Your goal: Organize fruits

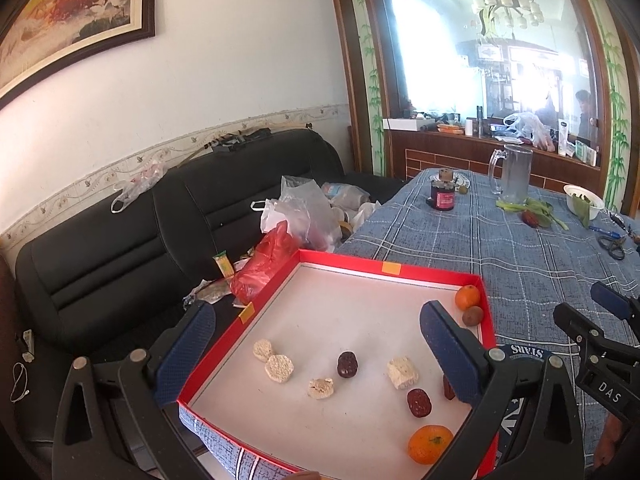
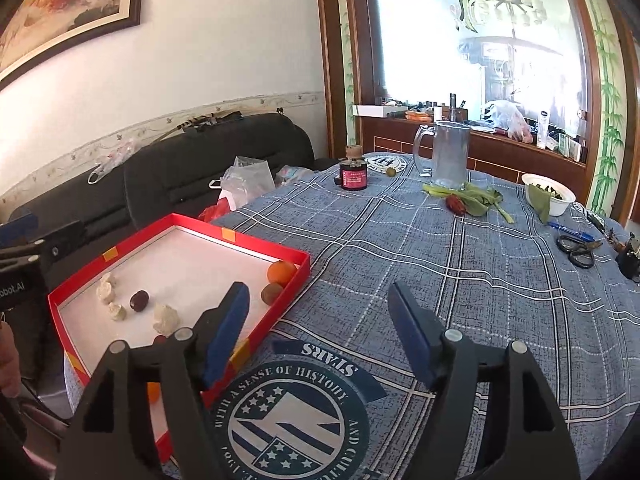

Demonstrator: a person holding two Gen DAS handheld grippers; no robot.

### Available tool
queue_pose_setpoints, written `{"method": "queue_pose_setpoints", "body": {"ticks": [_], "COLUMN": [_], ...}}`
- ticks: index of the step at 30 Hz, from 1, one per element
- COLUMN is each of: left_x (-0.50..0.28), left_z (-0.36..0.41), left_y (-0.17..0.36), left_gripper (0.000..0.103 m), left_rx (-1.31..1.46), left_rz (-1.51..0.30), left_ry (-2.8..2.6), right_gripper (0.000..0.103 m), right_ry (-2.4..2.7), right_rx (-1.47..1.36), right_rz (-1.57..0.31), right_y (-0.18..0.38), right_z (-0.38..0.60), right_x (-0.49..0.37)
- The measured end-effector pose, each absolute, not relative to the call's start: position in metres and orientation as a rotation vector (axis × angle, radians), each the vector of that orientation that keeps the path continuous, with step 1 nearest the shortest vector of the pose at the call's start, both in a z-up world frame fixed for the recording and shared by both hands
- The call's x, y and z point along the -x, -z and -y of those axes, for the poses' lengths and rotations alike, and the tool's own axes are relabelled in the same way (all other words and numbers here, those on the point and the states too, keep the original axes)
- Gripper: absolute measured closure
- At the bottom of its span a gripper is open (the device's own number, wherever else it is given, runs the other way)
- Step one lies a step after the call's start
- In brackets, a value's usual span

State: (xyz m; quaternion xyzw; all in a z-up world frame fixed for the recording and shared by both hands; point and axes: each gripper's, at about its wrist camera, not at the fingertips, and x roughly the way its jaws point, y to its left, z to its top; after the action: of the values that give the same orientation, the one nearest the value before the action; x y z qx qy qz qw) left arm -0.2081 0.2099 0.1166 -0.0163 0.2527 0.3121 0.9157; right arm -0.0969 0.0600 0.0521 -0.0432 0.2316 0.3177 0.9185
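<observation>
L gripper (image 1: 316,344) is hanging wide open over the red tray (image 1: 400,269), holding nothing; R gripper (image 2: 320,328) is also gaping wide, empty, over the blue checked cloth (image 2: 460,280) just beside the tray. Fruits are sitting inside the tray: near orange (image 1: 430,444) by the front corner, far orange (image 1: 467,297) touching a brown kiwi-like fruit (image 1: 473,315) at the back corner, dark dates (image 1: 347,364) & pale puffed cakes (image 1: 279,367) btwn. Oranges prob firm, light, apt to roll, so pinch across the middle; cakes likely crumbly
</observation>
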Motion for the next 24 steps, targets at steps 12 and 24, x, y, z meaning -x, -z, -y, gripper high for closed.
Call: {"method": "queue_pose_setpoints", "body": {"ticks": [12, 24], "left_x": [0.204, 0.201], "left_z": [-0.216, -0.217], "left_y": [-0.107, -0.101], "left_gripper": [0.001, 0.001], "left_rx": [0.057, 0.057], "left_rz": [-0.567, -0.600], "left_ry": [-0.651, -0.639], "right_gripper": [0.029, 0.028], "right_ry": [-0.653, -0.655], "right_rx": [0.109, 0.132], "right_rz": [-0.472, -0.475], "right_y": [-0.051, -0.048], "right_z": [-0.065, -0.069], "right_x": [0.100, 0.102]}}
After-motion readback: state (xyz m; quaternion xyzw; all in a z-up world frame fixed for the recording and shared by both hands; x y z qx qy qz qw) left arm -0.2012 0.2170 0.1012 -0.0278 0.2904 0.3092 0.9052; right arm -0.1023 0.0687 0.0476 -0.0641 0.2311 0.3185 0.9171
